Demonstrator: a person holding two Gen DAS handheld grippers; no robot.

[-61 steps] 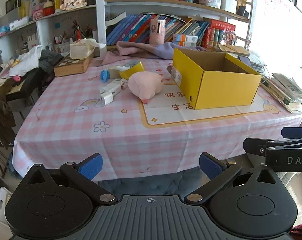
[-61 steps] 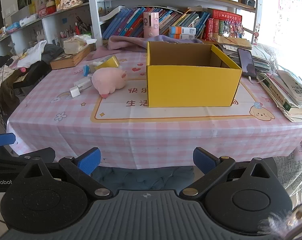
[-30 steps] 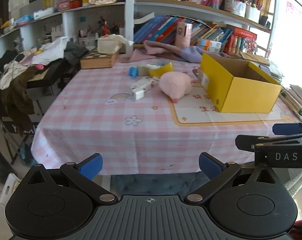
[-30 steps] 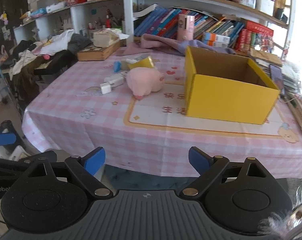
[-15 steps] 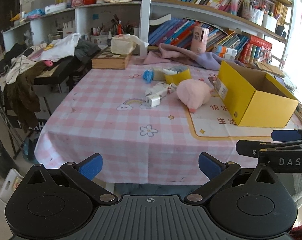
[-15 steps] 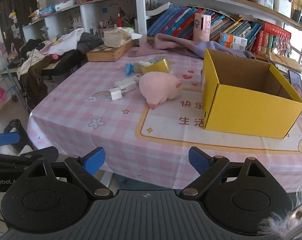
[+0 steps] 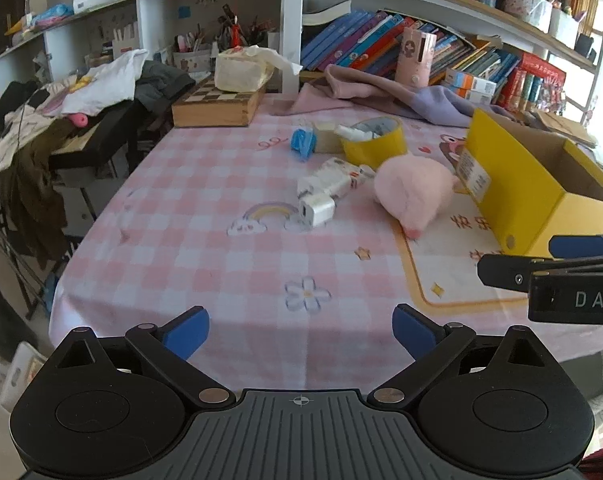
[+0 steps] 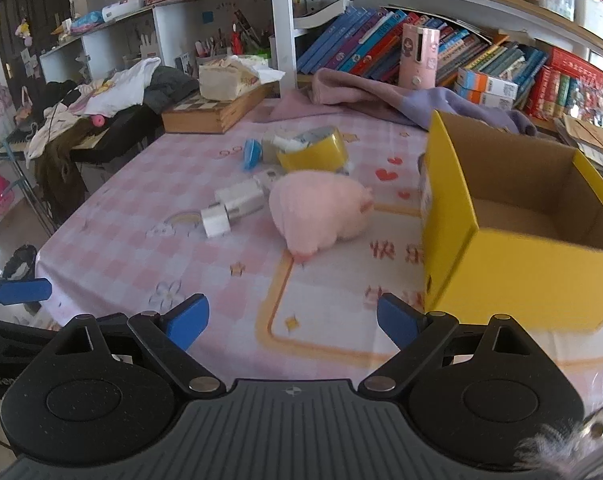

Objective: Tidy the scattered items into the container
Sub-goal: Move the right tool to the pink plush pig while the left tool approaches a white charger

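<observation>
Two grippers: left gripper point(image 7: 300, 330) and right gripper point(image 8: 292, 319), jaws open, empty.
Pink plush pig point(image 8: 319, 210): on counter point(image 8: 133, 248), at 9 o'clock of yellow cardboard box point(image 8: 513, 264).
White charger point(image 8: 215, 221): 9 o'clock of pig.

The tablecloth point(image 8: 113, 216) is checked in pink and white, with a small rainbow point(image 7: 270, 210) and a flower point(image 7: 307, 294) printed on it. The cardboard box point(image 8: 513, 272) is yellow outside and brown inside. The plush toy point(image 8: 317, 210) is pale pink, the tape roll point(image 7: 375, 144) yellow, the charger point(image 7: 317, 210) white.
</observation>
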